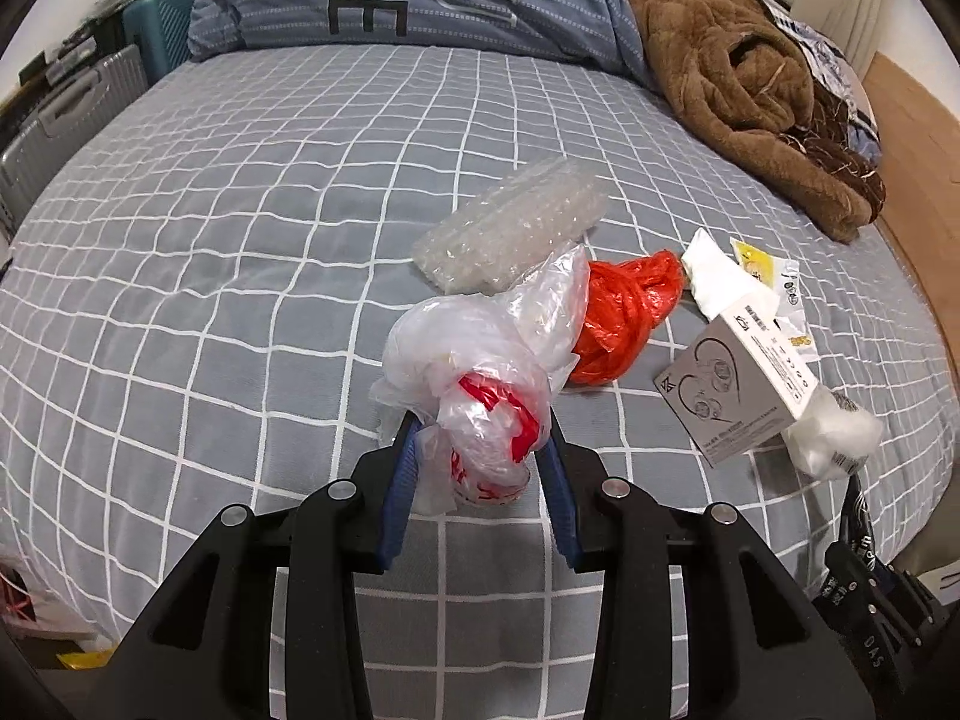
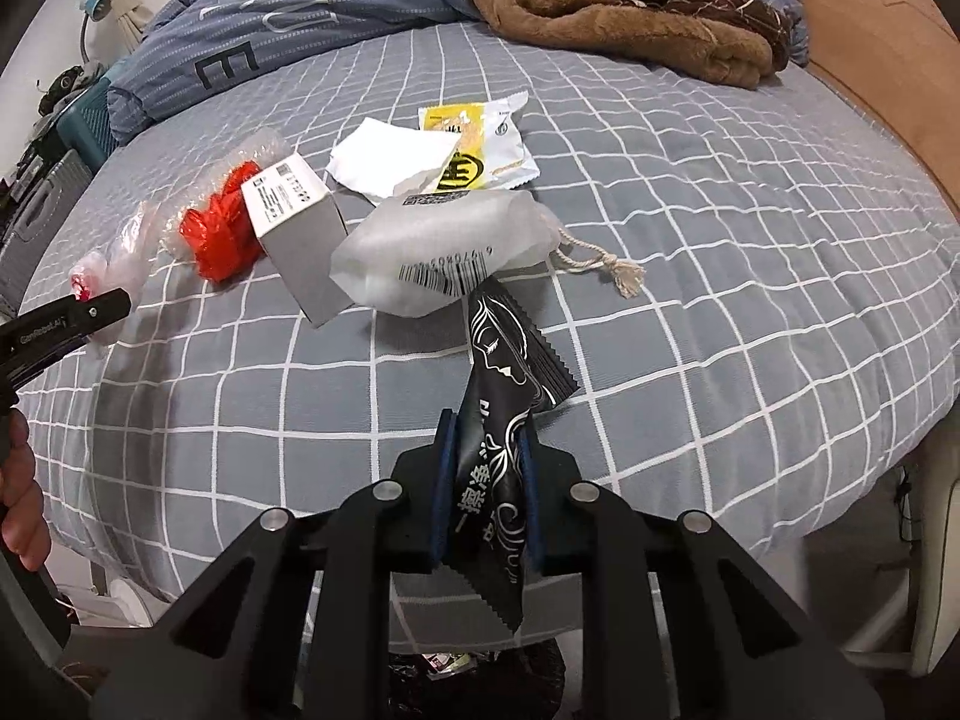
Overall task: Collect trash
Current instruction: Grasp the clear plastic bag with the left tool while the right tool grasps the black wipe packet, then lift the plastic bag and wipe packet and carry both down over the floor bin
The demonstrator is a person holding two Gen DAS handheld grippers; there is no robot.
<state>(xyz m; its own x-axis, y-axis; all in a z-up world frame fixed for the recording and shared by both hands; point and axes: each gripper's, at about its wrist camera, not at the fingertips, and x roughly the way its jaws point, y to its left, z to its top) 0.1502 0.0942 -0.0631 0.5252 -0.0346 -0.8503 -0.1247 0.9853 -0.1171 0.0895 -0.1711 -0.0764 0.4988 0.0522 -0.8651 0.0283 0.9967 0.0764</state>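
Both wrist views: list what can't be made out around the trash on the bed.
- Right wrist view: the bin below the bed edge is mostly hidden by the right gripper; its contents are unreadable.
- Right wrist view: the clear plastic bag is partly hidden by the left gripper.
- Left wrist view: the black wrapper is cut off near the frame's edge.
- Left wrist view: the white box hides part of the foam pouch.

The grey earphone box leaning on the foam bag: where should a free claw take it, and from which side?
Take the grey earphone box across its two broad faces near the raised labelled end, coming from above. It stands tilted against the foam bag, so that end is clear of the bedsheet. The lower end is crowded by the orange bag.
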